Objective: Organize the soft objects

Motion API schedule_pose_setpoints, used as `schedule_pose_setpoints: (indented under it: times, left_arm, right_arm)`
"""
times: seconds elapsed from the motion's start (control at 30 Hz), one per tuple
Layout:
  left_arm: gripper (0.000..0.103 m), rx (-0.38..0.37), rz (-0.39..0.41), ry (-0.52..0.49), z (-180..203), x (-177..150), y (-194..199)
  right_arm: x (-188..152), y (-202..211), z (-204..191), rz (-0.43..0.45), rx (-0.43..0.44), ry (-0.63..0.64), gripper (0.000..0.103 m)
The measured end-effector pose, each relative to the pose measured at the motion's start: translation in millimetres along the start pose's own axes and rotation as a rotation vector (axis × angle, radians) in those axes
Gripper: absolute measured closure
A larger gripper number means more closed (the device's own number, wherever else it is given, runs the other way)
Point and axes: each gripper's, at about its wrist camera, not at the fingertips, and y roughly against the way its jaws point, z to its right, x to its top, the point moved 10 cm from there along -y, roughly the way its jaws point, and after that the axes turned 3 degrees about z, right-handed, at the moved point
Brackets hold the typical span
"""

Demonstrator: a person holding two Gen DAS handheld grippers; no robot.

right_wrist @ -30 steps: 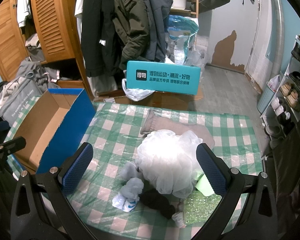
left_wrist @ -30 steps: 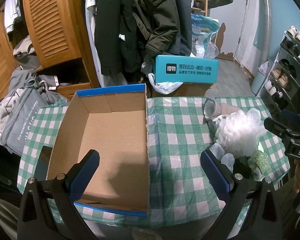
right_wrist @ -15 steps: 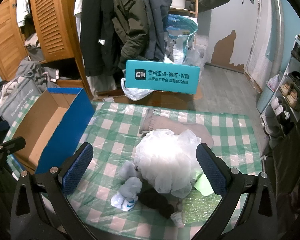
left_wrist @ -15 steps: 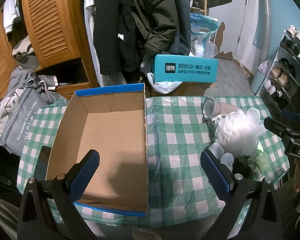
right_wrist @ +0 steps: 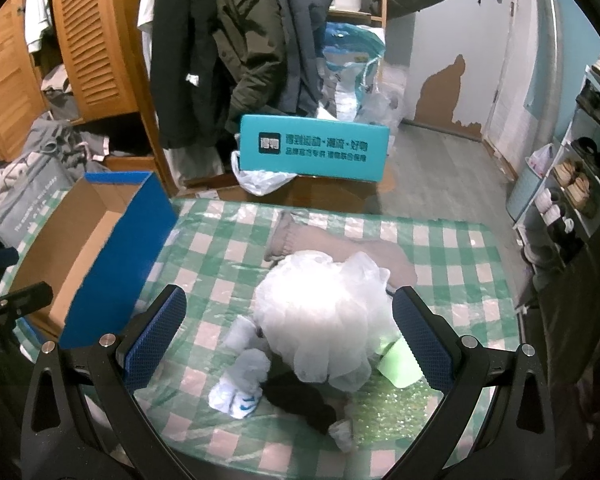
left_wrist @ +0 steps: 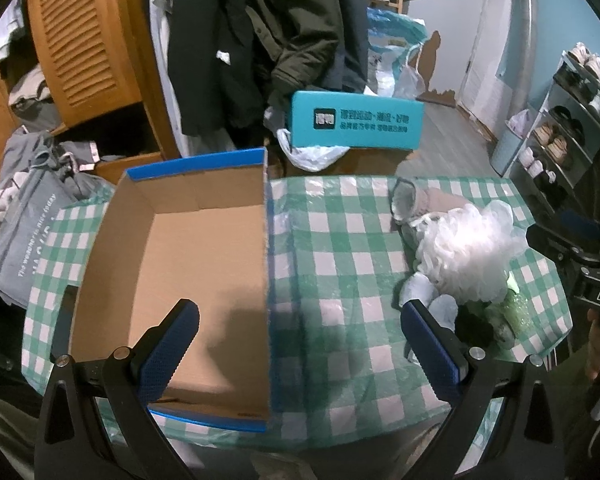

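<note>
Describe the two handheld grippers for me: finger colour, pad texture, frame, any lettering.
Both the left gripper and the right gripper have black angular frames with silver screws at the joints. Their fingers carry blue pads with a fine cross-hatched grip texture. Seen from the left wrist camera, the right gripper's black body shows white letters "DAS". No cables are visible.

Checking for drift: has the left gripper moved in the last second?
Yes. The left gripper shifted slightly right: the cardboard box sits further left in its view.
</note>
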Motion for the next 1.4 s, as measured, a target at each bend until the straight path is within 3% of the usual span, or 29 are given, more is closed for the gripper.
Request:
schedule_pose_setpoints:
  times: [0.17,0.43,0.8,1.07,1.4]
  left_arm:
    - [0.001,-0.01,-0.032,-0.026,13.5,0.6,-9.9]
    - [0.001,-0.055,-0.102,-0.064,43.4,-4.8,-31.0]
    - [0.001,-0.063,-0.173,-0.122,83.1,-8.7,-62.1]
    - [0.001,-0.092,-0.249,-0.128,111.9,-22.3,-92.2]
    - [0.001,-0.131,-0.342,-0.124,132.3,-48.3,-121.2]
  right_arm:
    - [-1.5,-0.9,12.9,-0.013,-0.026,-0.001,0.002]
    - [-9.2,-3.6,60.1,-0.042,-0.092,-0.064,0.002]
    - [-31.5,-8.2,132.4,-0.091,-0.169,-0.176,0.002]
    - [-61.0,-39.2,161.8,-0.203,-0.17,-0.242,0.002]
    - [-88.7,-76.9,169.0,-0.326,-0.161,-0.271,0.002]
